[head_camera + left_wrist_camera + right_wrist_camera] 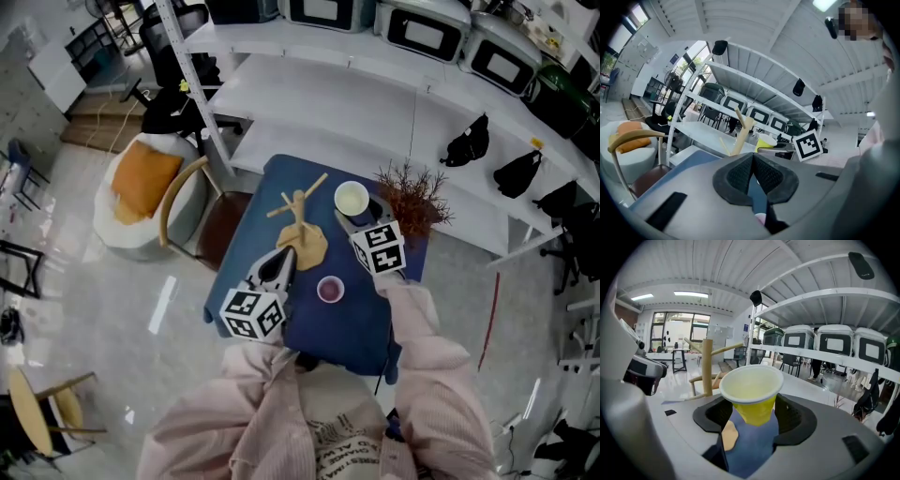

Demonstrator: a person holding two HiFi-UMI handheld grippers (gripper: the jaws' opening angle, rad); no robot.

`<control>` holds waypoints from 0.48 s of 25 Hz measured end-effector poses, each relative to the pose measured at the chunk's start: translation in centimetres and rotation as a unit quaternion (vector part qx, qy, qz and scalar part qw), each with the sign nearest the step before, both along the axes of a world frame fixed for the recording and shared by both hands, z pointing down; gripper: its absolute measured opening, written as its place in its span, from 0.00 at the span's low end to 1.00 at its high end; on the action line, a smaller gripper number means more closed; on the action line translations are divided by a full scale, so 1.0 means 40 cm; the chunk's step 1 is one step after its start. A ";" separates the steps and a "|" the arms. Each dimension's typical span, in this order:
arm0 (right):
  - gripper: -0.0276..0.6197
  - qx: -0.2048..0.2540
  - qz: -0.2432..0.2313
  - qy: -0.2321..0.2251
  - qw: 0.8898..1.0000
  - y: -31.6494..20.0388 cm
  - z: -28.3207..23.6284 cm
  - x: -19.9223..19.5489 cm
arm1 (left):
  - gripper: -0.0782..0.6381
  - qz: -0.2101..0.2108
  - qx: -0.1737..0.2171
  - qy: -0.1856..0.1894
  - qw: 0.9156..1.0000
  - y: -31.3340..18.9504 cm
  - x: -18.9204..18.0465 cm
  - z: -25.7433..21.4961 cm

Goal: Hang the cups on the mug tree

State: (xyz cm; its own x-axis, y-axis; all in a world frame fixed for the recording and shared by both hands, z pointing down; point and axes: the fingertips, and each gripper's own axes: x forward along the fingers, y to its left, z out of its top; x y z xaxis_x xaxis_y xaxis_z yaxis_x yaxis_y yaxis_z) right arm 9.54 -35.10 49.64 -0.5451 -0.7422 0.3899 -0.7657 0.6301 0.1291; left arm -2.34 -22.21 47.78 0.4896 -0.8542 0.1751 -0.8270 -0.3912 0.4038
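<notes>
A wooden mug tree (pixel 300 223) stands on the blue table (pixel 272 183). My right gripper (pixel 356 217) is shut on a yellow paper cup (pixel 352 198) just right of the tree. In the right gripper view the yellow cup (pixel 752 394) sits tilted between both pads (pixel 796 418), with the mug tree (pixel 708 366) behind it to the left. A small pink cup (pixel 330 289) stands upright on the table between the two grippers. My left gripper (pixel 286 255) is shut and empty, pointing at the tree's base. In the left gripper view the pads (pixel 740 176) meet, and the mug tree (pixel 741 135) rises beyond them.
A dried reddish plant (pixel 412 202) stands on the table's right side. A wooden chair (pixel 192 216) and a white beanbag with an orange cushion (pixel 142 183) sit left of the table. White shelves with appliances (pixel 422 33) run behind it.
</notes>
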 end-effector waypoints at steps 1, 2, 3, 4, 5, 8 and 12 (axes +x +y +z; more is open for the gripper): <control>0.47 0.003 -0.004 0.005 1.000 -0.009 -0.007 -0.006 | 0.11 0.000 0.001 0.000 1.000 -0.005 -0.003 -0.005; 0.47 0.005 -0.008 0.012 1.000 -0.017 -0.013 -0.011 | 0.11 0.000 0.003 0.000 1.000 -0.010 -0.006 -0.009; 0.47 0.008 -0.014 0.021 1.000 -0.024 -0.018 -0.017 | 0.11 0.001 0.004 0.000 1.000 -0.015 -0.008 -0.013; 0.47 0.010 -0.020 0.032 0.999 -0.029 -0.022 -0.022 | 0.11 0.001 0.005 0.000 1.000 -0.019 -0.009 -0.016; 0.47 0.012 -0.026 0.042 0.999 -0.034 -0.027 -0.027 | 0.11 0.001 0.006 0.000 1.000 -0.023 -0.011 -0.018; 0.47 0.023 -0.042 0.070 0.996 -0.051 -0.043 -0.038 | 0.11 0.003 0.009 -0.002 1.000 -0.032 -0.015 -0.024; 0.47 0.049 -0.066 0.117 0.990 -0.069 -0.069 -0.059 | 0.11 0.003 0.011 -0.004 1.000 -0.039 -0.024 -0.033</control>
